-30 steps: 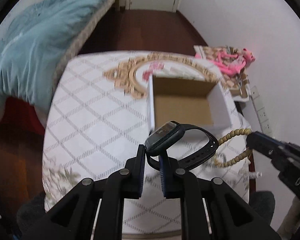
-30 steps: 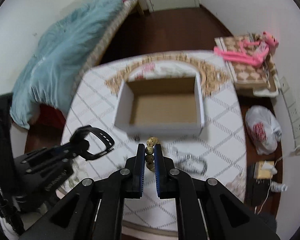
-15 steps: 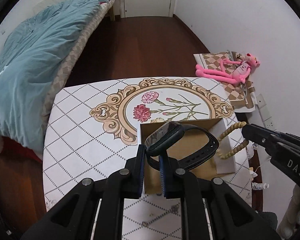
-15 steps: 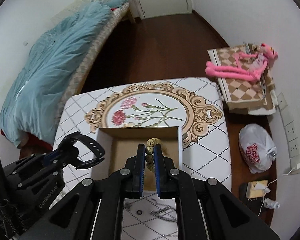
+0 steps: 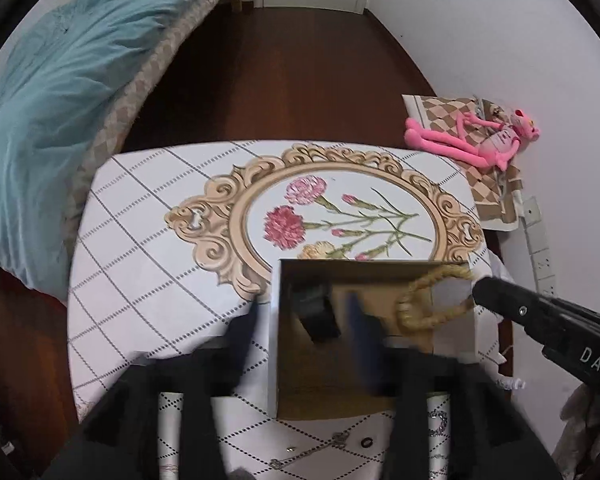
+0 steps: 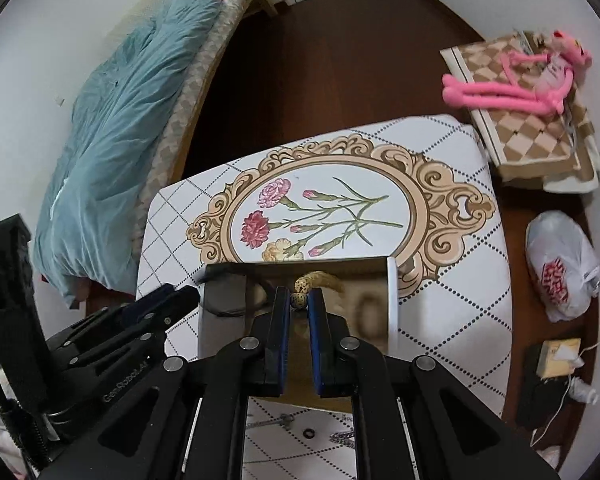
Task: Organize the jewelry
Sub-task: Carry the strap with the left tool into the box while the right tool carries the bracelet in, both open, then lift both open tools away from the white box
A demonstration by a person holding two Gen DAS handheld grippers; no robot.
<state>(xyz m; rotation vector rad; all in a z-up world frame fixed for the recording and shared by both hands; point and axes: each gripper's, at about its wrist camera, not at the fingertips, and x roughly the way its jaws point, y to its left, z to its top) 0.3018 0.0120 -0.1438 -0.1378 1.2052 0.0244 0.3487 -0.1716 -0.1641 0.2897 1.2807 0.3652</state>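
Landmark: the open cardboard box with white outer walls (image 5: 273, 344), standing on the near half of the patterned tablecloth (image 5: 140, 248).

Left gripper (image 5: 306, 320): jaws opening, spread wide and blurred, astride the box's left wall. The black smartwatch with a perforated rubber strap (image 5: 316, 312) sits between them inside the box, at its left side; no pad presses on it. Whether it already lies on the box floor I cannot tell (motion blur).

Right gripper (image 6: 300, 304): jaws pressed together, pinching one speckled bead of the tan wooden-bead bracelet (image 6: 318, 280). The loop hangs over the box's right half, above the floor.

Handling, as judgement:
- Watch: light, stiff case, flexible strap. Strap is the safe hold; the glass face would be slippery and could scratch.
- Bracelet: light, limp strand, beads hard and round. A single-bead pinch can roll out; the loop swings freely, so lower it before release.

Box contents: watch only, plus the dangling bracelet. Thin chains and small rings (image 5: 340, 438) lie on the cloth just nearer than the box, not yet collected.
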